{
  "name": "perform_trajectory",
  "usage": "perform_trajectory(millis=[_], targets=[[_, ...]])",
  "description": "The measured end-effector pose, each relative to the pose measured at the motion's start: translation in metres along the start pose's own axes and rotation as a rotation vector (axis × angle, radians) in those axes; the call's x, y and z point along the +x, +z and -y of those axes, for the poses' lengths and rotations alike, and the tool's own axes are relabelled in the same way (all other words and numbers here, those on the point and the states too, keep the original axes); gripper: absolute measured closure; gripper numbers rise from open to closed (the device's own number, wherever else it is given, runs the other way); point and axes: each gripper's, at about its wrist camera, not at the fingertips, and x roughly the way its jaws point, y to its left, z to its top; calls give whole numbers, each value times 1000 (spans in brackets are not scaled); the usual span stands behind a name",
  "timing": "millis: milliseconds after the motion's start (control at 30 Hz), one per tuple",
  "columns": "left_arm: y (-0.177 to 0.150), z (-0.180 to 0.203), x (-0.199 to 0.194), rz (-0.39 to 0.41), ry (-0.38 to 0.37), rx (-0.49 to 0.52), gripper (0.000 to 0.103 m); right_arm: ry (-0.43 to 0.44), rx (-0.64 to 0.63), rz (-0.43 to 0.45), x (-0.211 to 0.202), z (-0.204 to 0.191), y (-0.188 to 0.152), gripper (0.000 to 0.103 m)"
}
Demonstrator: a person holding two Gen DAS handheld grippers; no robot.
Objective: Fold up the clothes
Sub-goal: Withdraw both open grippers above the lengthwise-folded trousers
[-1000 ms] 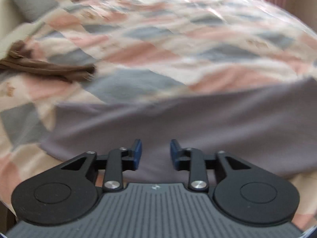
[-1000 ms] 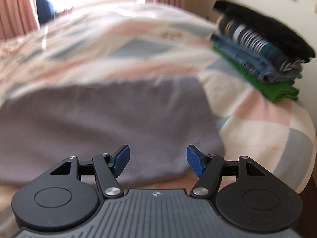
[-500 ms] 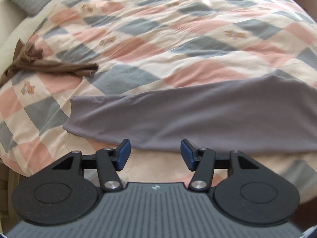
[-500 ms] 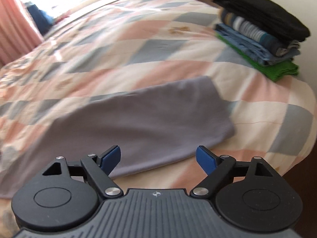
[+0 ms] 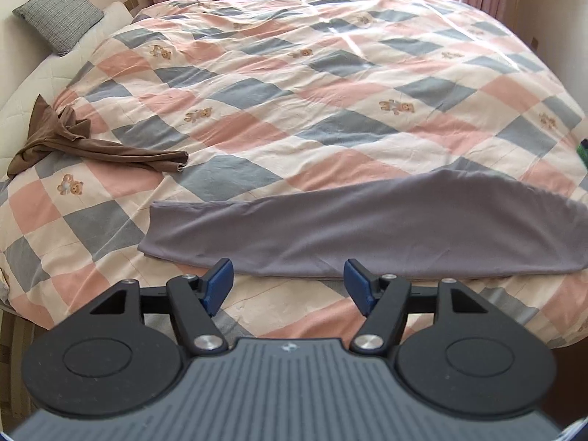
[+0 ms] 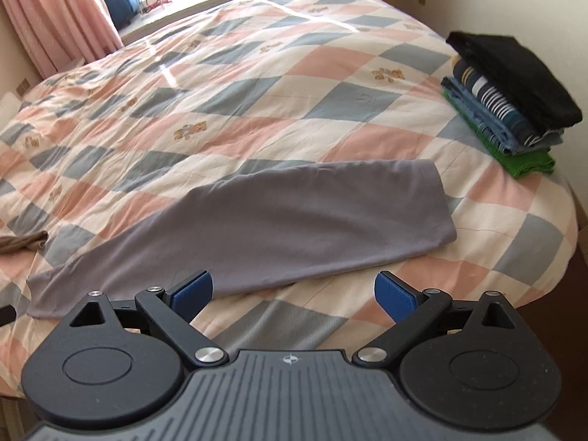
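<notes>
Checkered quilt point(image 5: 330, 117) is carrying a half-folded grey garment point(image 5: 367, 228); my left gripper point(image 5: 288, 283) and right gripper point(image 6: 292, 292) are hovering wide open before it, a finished stack point(image 6: 507, 99) beyond it, a brown garment point(image 5: 84, 139) waiting unfolded.

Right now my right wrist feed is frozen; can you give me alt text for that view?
A long grey garment lies flat, folded into a strip, across the checked quilt, just beyond the open, empty right gripper. A stack of folded clothes, black on top and green at the bottom, sits near the bed's right edge; pink curtains hang at the back.
</notes>
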Motion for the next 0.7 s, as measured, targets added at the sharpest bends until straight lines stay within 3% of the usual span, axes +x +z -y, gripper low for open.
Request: perform_trajectory(millis=[700], targets=[[-37, -119, -50, 105, -104, 115, 30, -56, 0, 92, -75, -134, -86, 3]])
